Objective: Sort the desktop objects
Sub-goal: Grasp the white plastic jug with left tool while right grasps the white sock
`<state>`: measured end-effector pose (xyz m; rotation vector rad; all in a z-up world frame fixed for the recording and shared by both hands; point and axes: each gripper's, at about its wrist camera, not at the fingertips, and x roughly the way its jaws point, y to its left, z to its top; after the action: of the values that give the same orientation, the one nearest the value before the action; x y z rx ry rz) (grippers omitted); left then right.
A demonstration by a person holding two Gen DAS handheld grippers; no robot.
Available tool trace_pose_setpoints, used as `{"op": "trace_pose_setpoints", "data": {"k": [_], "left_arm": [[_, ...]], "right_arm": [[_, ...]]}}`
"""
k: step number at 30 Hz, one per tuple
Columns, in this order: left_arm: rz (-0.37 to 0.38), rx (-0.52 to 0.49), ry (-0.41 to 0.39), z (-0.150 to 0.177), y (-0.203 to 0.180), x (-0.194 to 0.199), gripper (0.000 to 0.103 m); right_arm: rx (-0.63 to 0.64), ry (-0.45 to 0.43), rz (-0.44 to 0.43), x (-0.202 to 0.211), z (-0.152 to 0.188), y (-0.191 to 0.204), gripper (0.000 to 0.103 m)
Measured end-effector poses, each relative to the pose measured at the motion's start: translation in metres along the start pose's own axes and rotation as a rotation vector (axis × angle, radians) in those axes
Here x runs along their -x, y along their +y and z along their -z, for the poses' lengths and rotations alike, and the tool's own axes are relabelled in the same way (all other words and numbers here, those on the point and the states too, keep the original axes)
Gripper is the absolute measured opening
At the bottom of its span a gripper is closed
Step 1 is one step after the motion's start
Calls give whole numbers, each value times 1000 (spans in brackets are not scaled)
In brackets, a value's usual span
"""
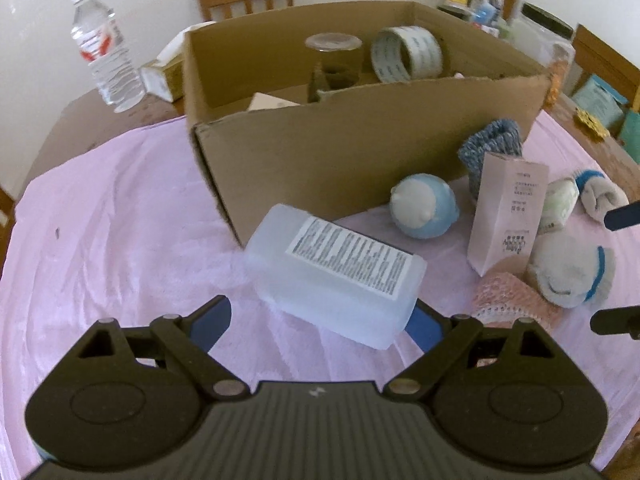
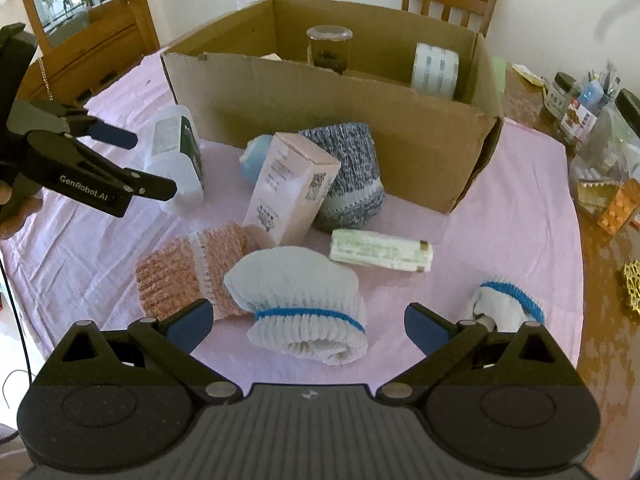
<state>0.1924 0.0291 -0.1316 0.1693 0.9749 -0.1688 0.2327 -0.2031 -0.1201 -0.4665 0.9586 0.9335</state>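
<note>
Translucent plastic bottle (image 1: 334,276) lies on its side on the pink cloth (image 1: 120,220) covering the desk, just beside the near corner of the cardboard box (image 1: 320,152); label faces up, long axis runs diagonally in the left wrist view, from upper left near the box down to lower right, toward the left tongs (image 1: 320,324). Which end is the cap cannot be told there. Left tongs spread wide, released, bottle's near end sits between the blue pads, no clear pad contact. Right tongs (image 2: 310,326) also released, wide apart, hovering over a white sock roll with blue band (image 2: 304,312), its open cuff pointing toward the camera, not gripped. Pink carton (image 2: 290,190) stands tilted, leaning back against the blue-grey knit roll (image 2: 352,176). Pink-orange knit roll (image 2: 184,272) touches the white roll on its left. Pale green box (image 2: 380,250) lies flat, long axis roughly left-right. Second white sock roll (image 2: 508,304) well apart at right. Inside the box: jar (image 2: 330,46) upright, tape roll (image 2: 436,66) on edge.
</note>
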Motion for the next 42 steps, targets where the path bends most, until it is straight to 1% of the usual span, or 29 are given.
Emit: {"op": "trace_pose_setpoints", "data": {"k": [6,11,14,20,25,28,30,32,37,42], "left_arm": [[32,-34,-10,-2,0,-13,92],[59,-30,-25,-4,2,-16,92],[76,-22,-29,-4,4,-18,92],[85,-24,-38,-4,6,-16,92],[94,-17,-42,-4,7,-14,92],[97,-19,-37,-4,8,-16,92],[95,-24,-36,-4,7,-17,92],[95,-28,-38,-4,8,-16,92],[95,-47,-46,-4,8,-16,92],[88,-65,-50,-2,4,-18,90]], "right_arm": [[-17,40,19,-10,6,-4,103],[-40,62,20,-17,6,-9,103],[-55,65,-16,-21,1,-11,103],[-101,67,-95,-29,-9,-20,103],[-233,65,-172,-34,-12,-38,103],[-308,58,-190,-38,-12,-45,103],[-329,72,-166,-43,-11,-46,103],[-308,68,-144,-42,-8,-43,103],[-235,95,-33,-36,4,-40,103],[-147,98,24,-37,8,-28,101]]}}
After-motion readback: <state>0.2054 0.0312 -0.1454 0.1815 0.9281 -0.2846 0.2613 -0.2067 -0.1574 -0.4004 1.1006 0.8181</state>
